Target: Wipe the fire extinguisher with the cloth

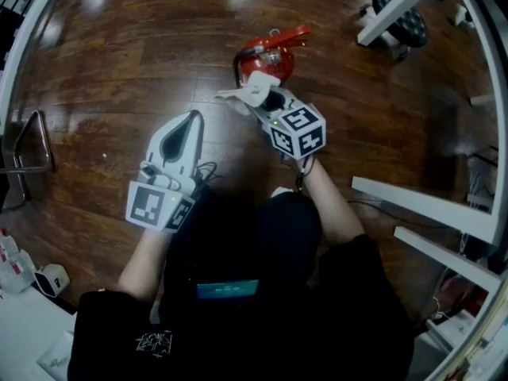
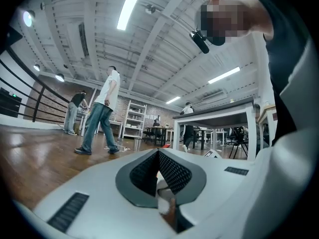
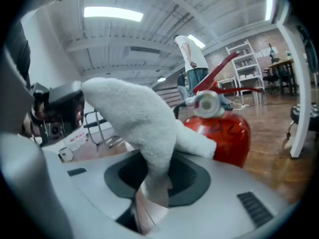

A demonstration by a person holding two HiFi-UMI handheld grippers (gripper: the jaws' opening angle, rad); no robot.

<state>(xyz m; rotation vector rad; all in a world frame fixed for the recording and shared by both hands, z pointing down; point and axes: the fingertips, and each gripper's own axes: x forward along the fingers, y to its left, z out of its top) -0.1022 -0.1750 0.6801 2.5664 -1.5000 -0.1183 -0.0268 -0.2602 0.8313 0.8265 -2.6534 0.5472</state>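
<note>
A red fire extinguisher (image 1: 268,56) stands on the wooden floor just ahead of me, its red lever and gauge on top. My right gripper (image 1: 266,100) is shut on a white cloth (image 1: 251,90), which it holds against the near side of the extinguisher. In the right gripper view the cloth (image 3: 142,121) rises out of the right gripper (image 3: 157,171) and drapes toward the red extinguisher (image 3: 227,131) close behind it. My left gripper (image 1: 192,119) hangs to the left, apart from the extinguisher. The left gripper (image 2: 158,156) is shut with nothing in it.
White table frames (image 1: 429,209) stand to the right, and a wheeled chair base (image 1: 401,22) lies at the far right. A metal chair frame (image 1: 32,145) is at the left. Small white devices (image 1: 48,280) lie at the bottom left. Several people (image 2: 102,111) stand farther off.
</note>
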